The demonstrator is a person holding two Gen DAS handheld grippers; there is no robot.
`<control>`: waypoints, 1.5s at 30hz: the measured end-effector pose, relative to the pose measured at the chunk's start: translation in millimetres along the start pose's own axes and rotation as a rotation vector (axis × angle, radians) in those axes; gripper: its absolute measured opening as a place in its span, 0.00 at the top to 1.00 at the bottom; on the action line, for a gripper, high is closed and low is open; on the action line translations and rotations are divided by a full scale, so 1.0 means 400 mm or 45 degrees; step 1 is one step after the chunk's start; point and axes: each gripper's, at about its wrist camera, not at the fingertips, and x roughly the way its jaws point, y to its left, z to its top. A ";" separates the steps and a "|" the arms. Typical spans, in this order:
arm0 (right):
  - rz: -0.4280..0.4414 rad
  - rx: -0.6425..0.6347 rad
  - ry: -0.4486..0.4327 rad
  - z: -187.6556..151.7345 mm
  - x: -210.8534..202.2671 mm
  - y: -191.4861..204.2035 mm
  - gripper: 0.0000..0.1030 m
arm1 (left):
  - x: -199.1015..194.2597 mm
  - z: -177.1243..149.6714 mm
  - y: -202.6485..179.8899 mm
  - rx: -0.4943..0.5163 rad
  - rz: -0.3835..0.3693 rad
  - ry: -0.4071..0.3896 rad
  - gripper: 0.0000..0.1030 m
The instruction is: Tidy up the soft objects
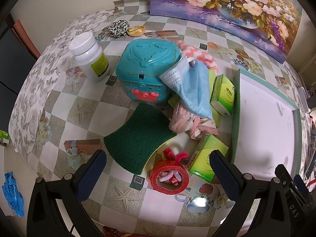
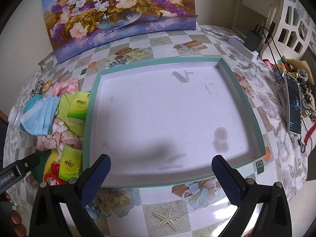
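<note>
My left gripper [image 1: 158, 166] is open and empty above a red tape roll [image 1: 169, 179] and the near edge of a green scouring sponge [image 1: 138, 136]. Behind them lie a blue face mask [image 1: 189, 86], a pink cloth bundle [image 1: 187, 120], a pink-white fuzzy cloth [image 1: 197, 56] and green tissue packs [image 1: 223, 94]. A shallow white tray with a teal rim [image 2: 92, 106] lies to the right with nothing in it. My right gripper [image 2: 161, 168] is open and empty over the tray's near edge. The mask [image 2: 41, 116] and tissue packs [image 2: 78, 106] show left of the tray.
A teal plastic box [image 1: 146, 69], a white pill bottle [image 1: 90, 57] and a black-white scrunchie [image 1: 118, 28] stand on the checkered tablecloth. A flower painting [image 2: 118, 9] leans at the back. A phone [image 2: 294, 106], cables and a power strip [image 2: 243, 47] lie at the right.
</note>
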 end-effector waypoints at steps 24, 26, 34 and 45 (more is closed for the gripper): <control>0.259 -0.199 0.103 -0.016 0.035 0.152 0.00 | 0.045 0.006 0.111 -0.235 0.001 0.091 0.00; 0.255 -0.208 0.098 -0.013 0.038 0.158 0.00 | 0.054 0.007 0.123 -0.268 0.008 0.102 0.00; 0.296 -0.253 0.104 -0.019 0.044 0.205 0.00 | 0.102 0.011 0.165 -0.361 0.006 0.181 0.00; 0.326 -0.368 0.094 -0.038 0.050 0.278 0.08 | 0.145 0.026 0.150 -0.285 0.044 0.232 0.00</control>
